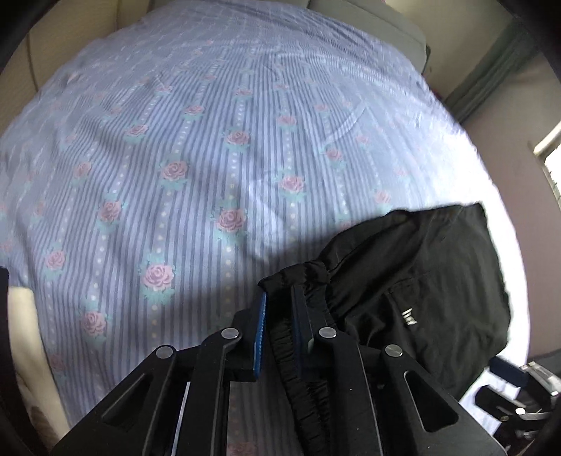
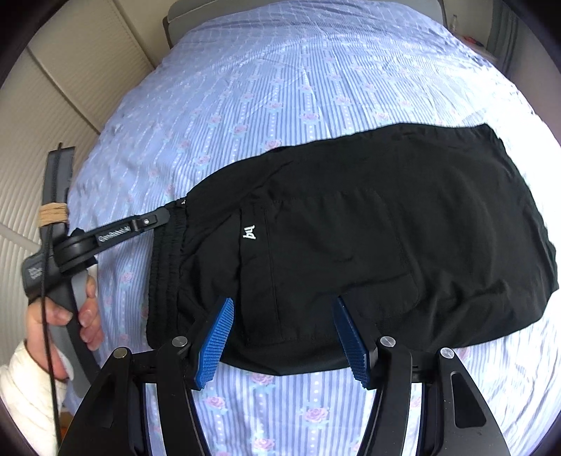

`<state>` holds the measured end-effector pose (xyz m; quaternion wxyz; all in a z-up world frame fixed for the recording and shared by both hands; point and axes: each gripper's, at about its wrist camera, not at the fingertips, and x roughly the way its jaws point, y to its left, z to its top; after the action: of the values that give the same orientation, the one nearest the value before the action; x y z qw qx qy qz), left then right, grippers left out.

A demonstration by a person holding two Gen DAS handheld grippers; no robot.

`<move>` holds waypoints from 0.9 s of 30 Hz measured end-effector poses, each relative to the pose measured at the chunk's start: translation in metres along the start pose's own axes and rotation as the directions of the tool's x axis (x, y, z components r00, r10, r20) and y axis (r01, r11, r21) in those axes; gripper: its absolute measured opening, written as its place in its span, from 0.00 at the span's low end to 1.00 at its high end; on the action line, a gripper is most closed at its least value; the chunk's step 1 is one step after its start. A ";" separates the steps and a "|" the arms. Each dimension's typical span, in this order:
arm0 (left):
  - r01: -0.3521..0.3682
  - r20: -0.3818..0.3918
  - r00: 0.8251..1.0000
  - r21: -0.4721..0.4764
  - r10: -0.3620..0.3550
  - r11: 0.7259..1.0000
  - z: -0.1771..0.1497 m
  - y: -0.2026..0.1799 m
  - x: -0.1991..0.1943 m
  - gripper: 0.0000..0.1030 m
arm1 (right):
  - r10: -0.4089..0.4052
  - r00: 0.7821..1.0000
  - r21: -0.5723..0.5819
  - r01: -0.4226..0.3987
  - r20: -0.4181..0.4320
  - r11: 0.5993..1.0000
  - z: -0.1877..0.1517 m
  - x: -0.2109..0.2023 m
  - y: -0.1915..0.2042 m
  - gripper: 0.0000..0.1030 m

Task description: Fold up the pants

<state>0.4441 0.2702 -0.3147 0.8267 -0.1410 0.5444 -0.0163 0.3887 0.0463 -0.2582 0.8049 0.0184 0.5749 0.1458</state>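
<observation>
Right wrist view: black pants (image 2: 350, 228) stretch left-to-right above my spread right tool (image 2: 282, 336); left tool (image 2: 168, 214) pinches their waistband (image 2: 164, 259) at left.

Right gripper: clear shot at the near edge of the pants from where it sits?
Probably yes. The right gripper is open right above the near edge of the pants, nothing between them. The left gripper clamps the waistband, off to the side.

A bed sheet (image 2: 301, 105) with blue and white stripes and rows of pink roses covers the bed, lightly creased. Cream panelled cupboard doors (image 2: 63, 105) stand along the left side. A grey headboard (image 2: 175, 17) rises at the far end, with a window (image 1: 550, 154) off right
</observation>
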 end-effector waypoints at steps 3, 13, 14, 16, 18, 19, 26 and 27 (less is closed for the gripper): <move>-0.049 -0.003 0.999 -0.015 0.049 0.999 0.001 0.002 -0.002 0.35 | -0.017 1.000 0.001 0.017 -0.008 1.000 -0.002 0.001 -0.003 0.58; -0.044 0.100 0.994 -0.048 0.049 0.998 -0.058 -0.001 -0.097 0.59 | -0.047 0.998 0.046 0.044 0.047 0.998 -0.016 -0.030 -0.040 0.58; -0.037 0.088 0.995 -0.067 0.043 0.997 -0.067 -0.005 -0.100 0.59 | -0.052 0.997 0.061 0.049 0.050 0.997 -0.018 -0.034 -0.046 0.58; -0.001 0.063 0.998 -0.116 0.009 0.993 -0.091 -0.007 -0.103 0.59 | -0.069 0.996 0.090 0.064 0.055 0.994 -0.023 -0.042 -0.059 0.58; 0.048 0.026 0.999 -0.188 -0.044 0.981 -0.118 -0.009 -0.100 0.59 | -0.091 0.995 0.122 0.084 0.048 0.989 -0.032 -0.048 -0.074 0.58; 0.069 0.009 0.998 -0.217 -0.069 0.974 -0.127 -0.011 -0.097 0.60 | -0.097 0.994 0.135 0.091 0.041 0.987 -0.036 -0.050 -0.080 0.58; 0.057 -0.101 0.992 -0.152 -0.073 0.987 -0.159 -0.071 -0.068 0.58 | -0.189 0.982 0.202 0.184 0.006 0.962 -0.083 -0.066 -0.119 0.58; 0.056 -0.095 0.993 -0.096 -0.065 0.994 -0.157 -0.083 -0.069 0.58 | -0.203 0.979 0.219 0.197 0.006 0.956 -0.091 -0.071 -0.131 0.58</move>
<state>0.2844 0.1687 -0.2898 0.7907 -0.1947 0.5800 -0.0228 0.3113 -0.1092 -0.2494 0.8168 0.0501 0.5747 -0.0004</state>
